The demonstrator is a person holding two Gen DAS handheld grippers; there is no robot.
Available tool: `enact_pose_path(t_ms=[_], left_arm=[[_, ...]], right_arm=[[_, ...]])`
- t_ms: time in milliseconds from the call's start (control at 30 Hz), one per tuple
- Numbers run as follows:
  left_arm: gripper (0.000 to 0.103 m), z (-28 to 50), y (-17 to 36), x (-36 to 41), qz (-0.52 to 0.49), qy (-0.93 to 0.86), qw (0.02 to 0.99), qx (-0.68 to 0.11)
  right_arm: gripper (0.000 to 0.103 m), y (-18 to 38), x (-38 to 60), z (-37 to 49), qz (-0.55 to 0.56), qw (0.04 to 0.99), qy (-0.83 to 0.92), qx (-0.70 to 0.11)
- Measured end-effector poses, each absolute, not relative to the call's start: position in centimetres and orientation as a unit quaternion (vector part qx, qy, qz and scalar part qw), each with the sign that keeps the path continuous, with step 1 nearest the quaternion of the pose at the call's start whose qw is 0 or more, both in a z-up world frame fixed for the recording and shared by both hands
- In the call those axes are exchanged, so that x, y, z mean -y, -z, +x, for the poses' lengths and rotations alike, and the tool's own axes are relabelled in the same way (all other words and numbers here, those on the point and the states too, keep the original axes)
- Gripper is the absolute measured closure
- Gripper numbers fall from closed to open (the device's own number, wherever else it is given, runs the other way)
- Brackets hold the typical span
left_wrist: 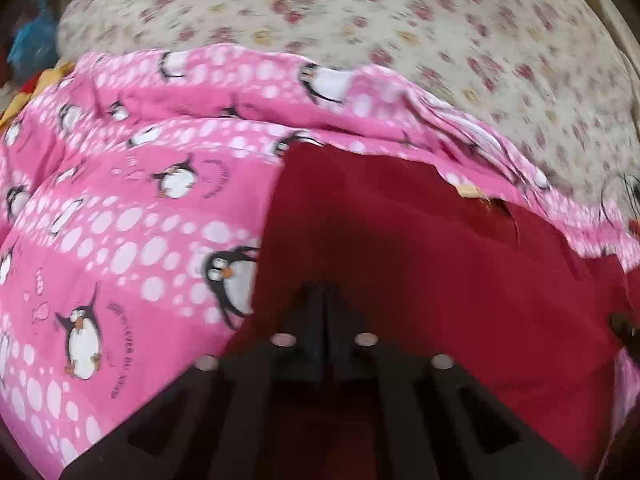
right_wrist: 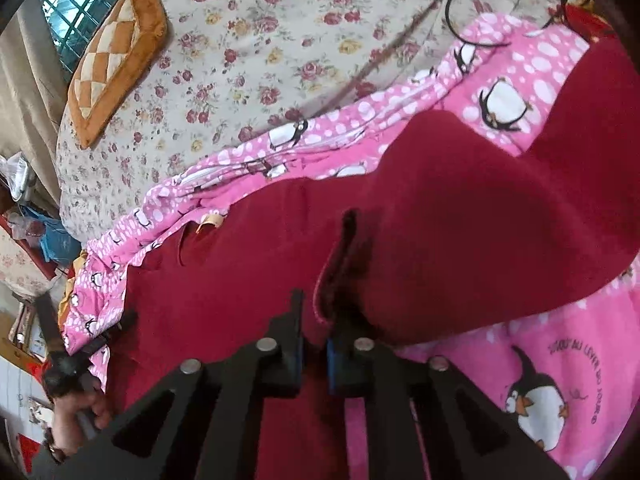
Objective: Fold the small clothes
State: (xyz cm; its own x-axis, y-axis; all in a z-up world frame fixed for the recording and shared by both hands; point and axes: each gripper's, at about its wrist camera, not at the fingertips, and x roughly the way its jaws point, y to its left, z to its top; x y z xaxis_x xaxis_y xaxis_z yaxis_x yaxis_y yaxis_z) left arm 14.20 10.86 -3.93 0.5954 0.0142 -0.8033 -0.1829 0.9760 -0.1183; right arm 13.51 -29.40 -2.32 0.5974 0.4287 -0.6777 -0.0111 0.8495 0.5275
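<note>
A dark red garment [left_wrist: 420,248] lies on a pink penguin-print blanket [left_wrist: 120,216] on a bed. In the left wrist view my left gripper [left_wrist: 325,300] has its jaws closed together, pinching the red cloth at its near edge. In the right wrist view the red garment [right_wrist: 460,216] is lifted and partly folded over itself. My right gripper [right_wrist: 316,312] is shut on a raised fold of its edge. The left gripper and the hand holding it show at the lower left of the right wrist view [right_wrist: 120,322].
The pink blanket [right_wrist: 560,360] covers a floral bedsheet [right_wrist: 260,60]. An orange checked cushion [right_wrist: 116,56] lies at the far side. Black cables [right_wrist: 472,12] lie on the bed at the upper right. Clutter [right_wrist: 40,236] stands beside the bed on the left.
</note>
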Motion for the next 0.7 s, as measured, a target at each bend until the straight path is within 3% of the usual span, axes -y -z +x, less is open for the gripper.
enact_pose_path(t_ms=[133,267,467,567,633,700], left_arm=[[0.103,14.2,4.2,-9.9,-0.057,-0.068,0.89,-0.448],[0.103,13.7,3.6,-10.9,-0.09,-0.073,0.891,-0.438],[0.103,12.7,-0.8,-10.7,-0.111,-0.07,0.934,-0.334],[0.103,14.9,0.8,-10.2,-0.11,-0.061,0.925,-0.358],[0.103,17.0,4.2,-11.5,-0.142,-0.095,0.883,-0.437],[0.103,17.1,4.5,-13.0,-0.19,-0.087,0.878,-0.431]], right_arm=[[0.087,2.9,29.8,13.9,0.251,0.849,-0.112,-0.451],[0.087,1.4,31.9,12.9,0.302,0.852,-0.108,-0.414],[0.083,-2.9,28.8,12.4,0.153,0.925,-0.09,-0.337],[0.083,-1.3,24.9,14.3,0.079,0.921,-0.105,-0.367],[0.083,0.8,24.0,15.8,0.065,0.907,-0.09,-0.407],[0.082,3.6,24.5,17.4,0.088,0.88,-0.089,-0.458]])
